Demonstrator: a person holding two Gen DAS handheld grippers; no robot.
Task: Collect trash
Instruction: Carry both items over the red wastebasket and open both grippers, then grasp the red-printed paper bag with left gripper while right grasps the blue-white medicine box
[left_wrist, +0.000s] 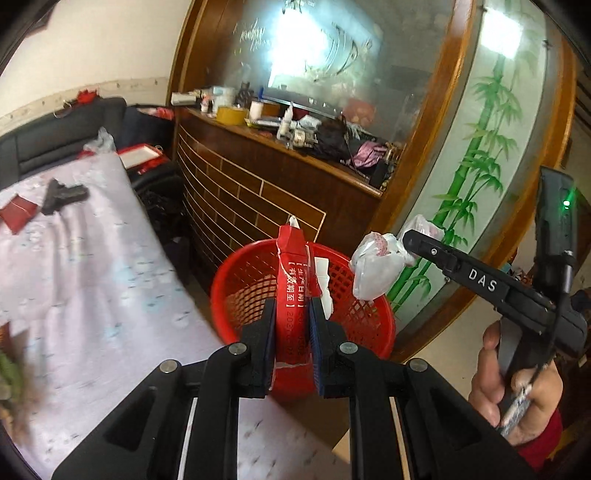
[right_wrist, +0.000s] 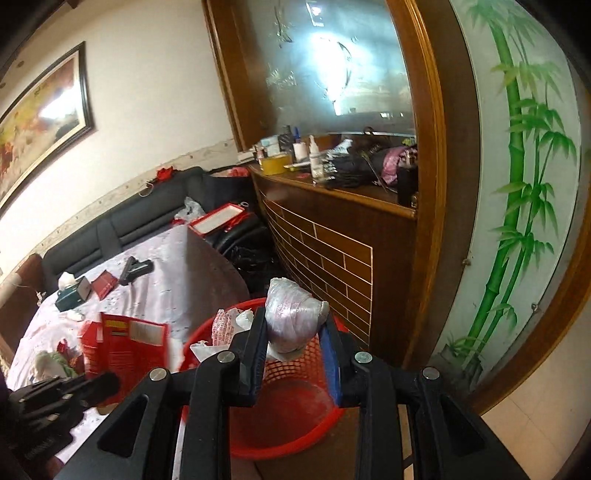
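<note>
1. Left gripper (left_wrist: 291, 328) is clenched on a torn red carton (left_wrist: 293, 280), flattened and upright between the pads, white torn edge showing at its right. The carton hangs over the near rim of the red mesh basket (left_wrist: 365, 325).
2. Right gripper (right_wrist: 293, 343) grasps a crumpled plastic bag wad (right_wrist: 290, 317), whitish with pink print, held above the basket's open mouth. In the left wrist view the same wad (left_wrist: 373, 269) hangs at the tip of that gripper, over the basket's right rim; the person's hand (left_wrist: 517, 380) wraps the handle at lower right.
3. The basket stands on the floor, wedged between the table corner on its left and the brick-patterned wooden cabinet (right_wrist: 332, 254) behind it. Some white and printed scraps already lie at its left inner edge.
4. Table with pale floral cloth (left_wrist: 92, 266) fills the left side. On it, farther off: a black handheld device (left_wrist: 62, 195), a small red packet (left_wrist: 18, 218), a tissue box (right_wrist: 72, 293).
5. Cabinet ledge is crowded: tape roll (left_wrist: 231, 115), bottles, dark clutter.
6. Bamboo-painted glass panel (left_wrist: 476, 166) in a wooden frame closes off the right side; a strip of bare floor lies at its foot.
7. Open room is mainly straight above the basket; the two grippers are close side by side there.
</note>
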